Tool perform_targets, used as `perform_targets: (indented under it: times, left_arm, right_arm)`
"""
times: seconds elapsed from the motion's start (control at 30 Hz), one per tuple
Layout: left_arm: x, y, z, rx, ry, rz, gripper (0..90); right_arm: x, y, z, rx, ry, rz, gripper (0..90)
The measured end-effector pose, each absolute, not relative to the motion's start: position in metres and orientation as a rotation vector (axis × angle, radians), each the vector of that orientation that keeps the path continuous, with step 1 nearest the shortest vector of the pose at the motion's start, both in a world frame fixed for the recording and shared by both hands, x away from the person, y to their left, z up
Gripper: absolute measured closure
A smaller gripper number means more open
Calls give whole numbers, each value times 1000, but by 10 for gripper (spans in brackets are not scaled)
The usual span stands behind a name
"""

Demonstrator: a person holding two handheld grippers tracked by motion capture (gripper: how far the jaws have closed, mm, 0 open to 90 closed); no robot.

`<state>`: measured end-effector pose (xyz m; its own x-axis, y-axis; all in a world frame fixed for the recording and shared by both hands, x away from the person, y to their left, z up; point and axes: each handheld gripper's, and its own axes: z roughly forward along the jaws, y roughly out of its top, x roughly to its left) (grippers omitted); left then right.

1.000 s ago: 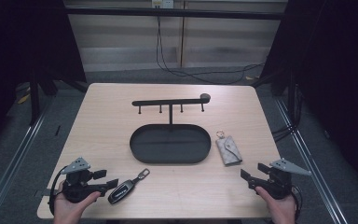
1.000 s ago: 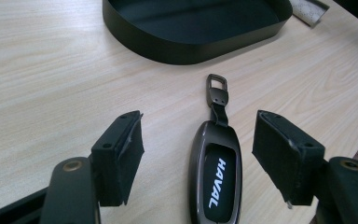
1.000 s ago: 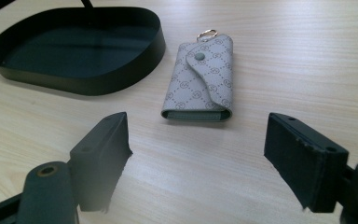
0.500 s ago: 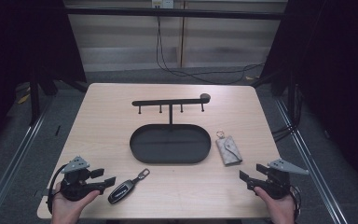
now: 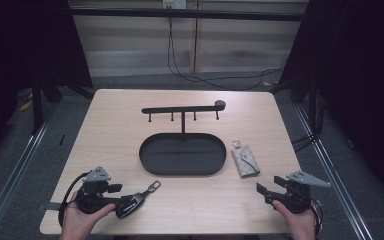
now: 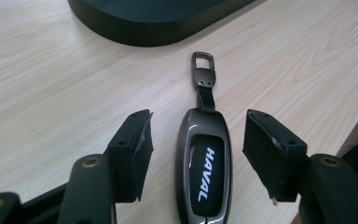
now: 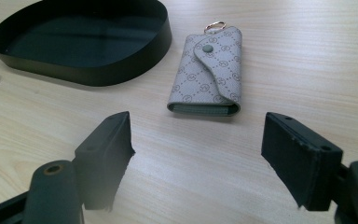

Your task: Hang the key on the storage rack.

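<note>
A dark car key fob [image 6: 205,163] with a strap and metal loop lies flat on the wooden table [image 5: 200,210] near its front left. My left gripper [image 6: 200,126] straddles the fob. Its jaws have just been closing, but a gap remains between each pad and the fob [image 5: 132,201], so it is open. At the front right, my right gripper [image 7: 198,126] is open with bare table between its jaws, which have also just been closing. A beige patterned key pouch [image 7: 207,74] with a ring lies a little ahead of it. In the high view the pouch [image 5: 245,160] lies right of the tray.
A black oval tray [image 5: 145,155] sits mid-table, with a black hook rack [image 5: 182,109] standing behind it. The tray's rim [image 7: 98,74] lies left of the pouch. The table's front edge is close behind both hands.
The left gripper has edged slightly toward the key fob. The right gripper, the fob and the pouch stay where they were.
</note>
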<state>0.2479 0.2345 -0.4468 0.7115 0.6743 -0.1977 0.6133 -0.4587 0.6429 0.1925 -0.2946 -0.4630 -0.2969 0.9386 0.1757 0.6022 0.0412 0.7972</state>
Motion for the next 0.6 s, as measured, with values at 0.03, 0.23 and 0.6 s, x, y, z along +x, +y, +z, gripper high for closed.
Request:
perform_targets:
  times: [0.03,0.23,0.6]
  left_arm:
    - [250,234,-446,2197,983,111,397]
    - [257,232,-437,2180,1023,134,412]
    - [267,219,-434,2283,972,96,499]
  right_arm:
    - [193,-295,-463,1555,1929,1148,232]
    - [193,-294,-464,1554,1925,1138,217]
    - [194,-294,-464,1554,1929,1132,217]
